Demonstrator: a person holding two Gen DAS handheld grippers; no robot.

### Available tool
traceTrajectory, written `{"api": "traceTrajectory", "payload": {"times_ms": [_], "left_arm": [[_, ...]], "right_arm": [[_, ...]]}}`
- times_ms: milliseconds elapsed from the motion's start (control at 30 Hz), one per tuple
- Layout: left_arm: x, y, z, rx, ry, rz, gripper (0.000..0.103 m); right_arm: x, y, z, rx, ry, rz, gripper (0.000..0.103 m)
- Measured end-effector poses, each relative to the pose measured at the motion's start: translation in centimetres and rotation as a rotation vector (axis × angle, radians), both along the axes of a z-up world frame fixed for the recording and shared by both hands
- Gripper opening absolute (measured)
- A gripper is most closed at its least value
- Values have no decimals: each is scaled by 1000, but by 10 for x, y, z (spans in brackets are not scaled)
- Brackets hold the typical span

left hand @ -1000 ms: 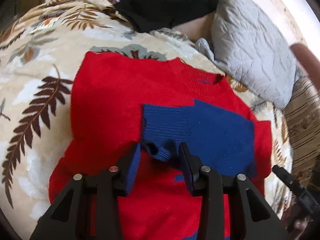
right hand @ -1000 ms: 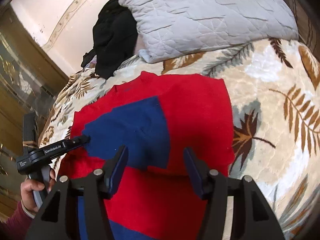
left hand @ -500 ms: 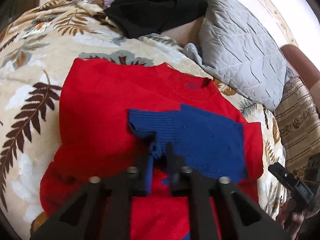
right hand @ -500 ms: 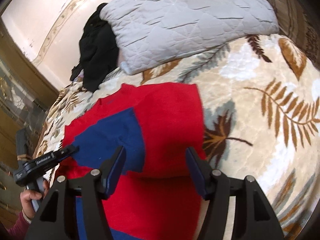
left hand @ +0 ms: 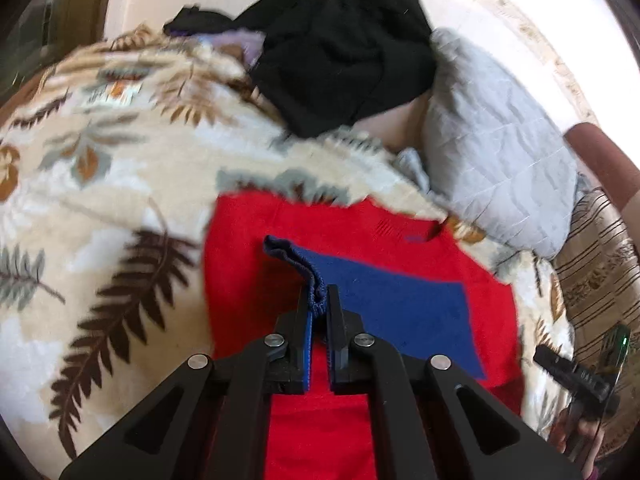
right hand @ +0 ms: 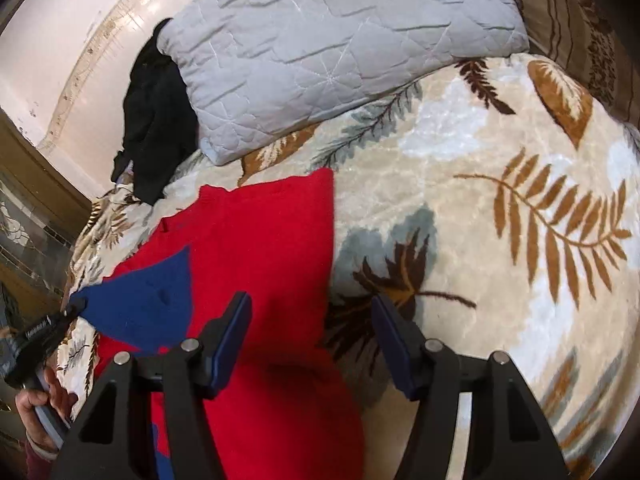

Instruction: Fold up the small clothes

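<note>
The left gripper (left hand: pixel 318 305), jaws clamped on the ribbed cuff of the blue knitted sleeve (left hand: pixel 400 308), lifts it off the red knitted sweater (left hand: pixel 256 280) spread on the leaf-patterned plush blanket (left hand: pixel 100 208). The right gripper (right hand: pixel 312 320) hovers over the sweater's right edge, jaws wide and empty. Next, I judge, the sleeve needs laying flat across the chest. Beyond the sweater lie a grey quilted pillow (right hand: pixel 340 48) and black clothes (left hand: pixel 344 56). No containers show.

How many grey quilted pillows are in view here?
1: the grey pillow lies at the head of the bed, beside the black clothes pile. Others may be hidden.
</note>
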State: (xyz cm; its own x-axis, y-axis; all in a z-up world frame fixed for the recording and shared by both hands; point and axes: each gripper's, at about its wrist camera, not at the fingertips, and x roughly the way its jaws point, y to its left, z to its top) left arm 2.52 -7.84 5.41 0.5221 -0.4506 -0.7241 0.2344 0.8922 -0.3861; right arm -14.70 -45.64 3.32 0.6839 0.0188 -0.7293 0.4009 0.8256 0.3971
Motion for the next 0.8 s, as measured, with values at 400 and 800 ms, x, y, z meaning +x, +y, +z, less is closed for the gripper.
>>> {"api": "traceTrajectory", "payload": {"times_ms": [400, 800], "left_arm": [[-8, -4, -18, 5, 44, -41, 0], [-13, -14, -34, 24, 86, -76, 2]], "right_arm": [[68, 7, -26, -44, 108, 74, 16], [41, -2, -14, -139, 74, 10, 30]]}}
